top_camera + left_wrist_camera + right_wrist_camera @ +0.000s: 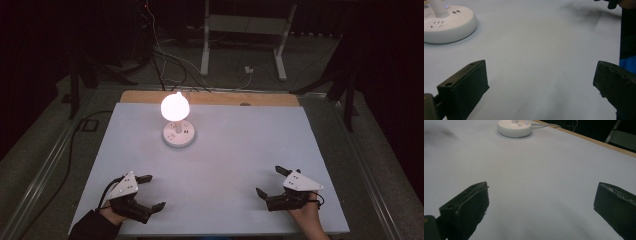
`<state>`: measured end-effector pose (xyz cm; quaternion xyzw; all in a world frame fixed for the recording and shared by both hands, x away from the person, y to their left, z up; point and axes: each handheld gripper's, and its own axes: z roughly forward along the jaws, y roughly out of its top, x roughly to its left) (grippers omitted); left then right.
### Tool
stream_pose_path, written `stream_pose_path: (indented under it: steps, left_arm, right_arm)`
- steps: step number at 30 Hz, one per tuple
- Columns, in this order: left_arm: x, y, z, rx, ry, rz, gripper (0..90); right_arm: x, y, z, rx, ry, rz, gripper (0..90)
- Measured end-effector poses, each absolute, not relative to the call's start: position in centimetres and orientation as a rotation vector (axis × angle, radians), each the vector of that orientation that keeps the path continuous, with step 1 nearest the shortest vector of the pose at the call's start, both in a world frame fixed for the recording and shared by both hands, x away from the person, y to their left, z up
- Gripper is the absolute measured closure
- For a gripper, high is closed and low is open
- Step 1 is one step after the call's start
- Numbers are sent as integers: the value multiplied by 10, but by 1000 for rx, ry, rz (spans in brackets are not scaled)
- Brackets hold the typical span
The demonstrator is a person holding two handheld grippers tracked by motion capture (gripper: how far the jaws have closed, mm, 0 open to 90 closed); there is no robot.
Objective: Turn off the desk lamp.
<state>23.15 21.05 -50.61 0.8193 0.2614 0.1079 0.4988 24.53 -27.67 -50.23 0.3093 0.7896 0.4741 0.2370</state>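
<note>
White table sheet (pixel 235 165), bare around lit lamp (pixel 175 106) on round socket base (pixel 179 135), toward far edge. Left gripper (pixel 150 192) well short of base, near-left: jaws wide apart, nothing between. Right gripper (pixel 272 181) well short of base, near-right: jaws wide apart too, empty. Likely start pose, before any reach. Next move probably calls for reaching forward to base, staying off hot bulb.

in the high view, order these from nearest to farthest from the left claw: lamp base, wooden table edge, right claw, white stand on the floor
1. Lamp base: round, white, up the table from the left claw, under the glowing bulb.
2. Right claw: across the table's near side.
3. Wooden table edge: the strip along the far side.
4. White stand: on the floor beyond the table.
</note>
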Motion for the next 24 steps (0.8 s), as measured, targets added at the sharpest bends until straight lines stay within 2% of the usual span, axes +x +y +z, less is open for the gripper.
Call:
stream_pose_path:
  steps: [24]
  left_arm:
    - [229, 209, -498, 1996, 605, 255, 3]
  right_arm:
    - [243, -276, -497, 857, 2123, 1338, 0]
